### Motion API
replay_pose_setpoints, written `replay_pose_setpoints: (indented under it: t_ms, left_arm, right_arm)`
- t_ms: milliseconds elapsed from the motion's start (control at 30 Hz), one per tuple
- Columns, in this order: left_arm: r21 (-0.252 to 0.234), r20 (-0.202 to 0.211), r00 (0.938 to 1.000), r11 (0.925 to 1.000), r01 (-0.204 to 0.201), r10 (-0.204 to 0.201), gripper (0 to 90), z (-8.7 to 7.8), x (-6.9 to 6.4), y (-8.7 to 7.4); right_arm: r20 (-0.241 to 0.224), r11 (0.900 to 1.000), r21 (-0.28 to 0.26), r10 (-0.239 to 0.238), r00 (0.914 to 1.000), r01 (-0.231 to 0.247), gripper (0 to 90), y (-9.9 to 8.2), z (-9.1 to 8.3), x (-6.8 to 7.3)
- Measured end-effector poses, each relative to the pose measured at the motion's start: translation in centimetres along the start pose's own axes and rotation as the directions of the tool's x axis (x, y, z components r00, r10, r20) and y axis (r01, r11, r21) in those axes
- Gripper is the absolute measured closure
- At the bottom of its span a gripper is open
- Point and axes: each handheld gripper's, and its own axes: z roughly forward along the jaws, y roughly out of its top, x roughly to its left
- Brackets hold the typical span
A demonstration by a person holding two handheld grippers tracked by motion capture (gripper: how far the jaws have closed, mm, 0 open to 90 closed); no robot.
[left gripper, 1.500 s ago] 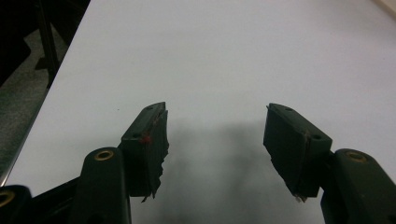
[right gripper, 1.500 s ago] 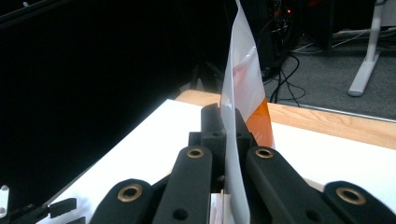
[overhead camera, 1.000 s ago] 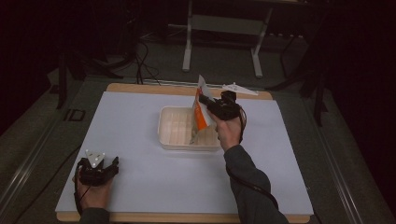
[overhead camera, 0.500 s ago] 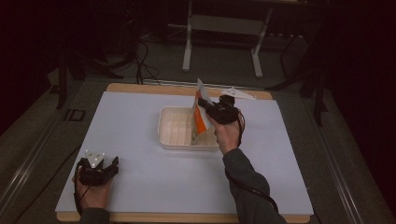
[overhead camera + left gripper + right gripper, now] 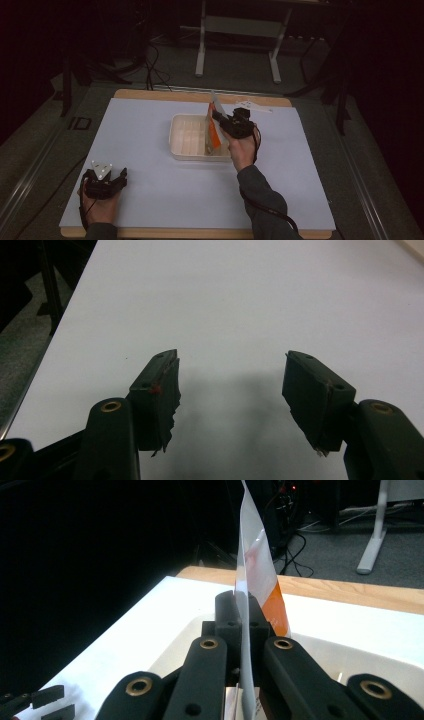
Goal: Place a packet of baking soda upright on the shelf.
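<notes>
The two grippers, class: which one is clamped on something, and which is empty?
The right gripper is shut on a thin white-and-orange packet above the white tray. The left gripper rests open on the table, holding nothing.

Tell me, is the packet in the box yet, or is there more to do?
Not quite yet. Done: the right gripper has pinched the orange and white packet and holds it upright over the white tray. In hand: that packet, above the tray's right end. Left: probably lowering it in and letting go. The left gripper rests open on the table, holding nothing.
</notes>
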Motion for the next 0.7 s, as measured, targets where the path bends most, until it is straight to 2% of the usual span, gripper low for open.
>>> replay_pose_setpoints:
  t_ms: [333,700]
  left_arm:
    - [0.0,0.002,1.0,1.0,0.001,-0.001,39.6,0.0,0.0,0.0]
    - [0.002,0.001,1.0,1.0,-0.001,0.001,39.6,0.0,0.0,0.0]
  right_arm:
    - [0.033,0.9998,0.018,-0.007,0.9994,0.007,89.9,0.2,0.6,0.2]
    - [0.062,0.9995,0.032,0.0,0.9981,-0.002,89.8,0.5,1.4,-0.5]
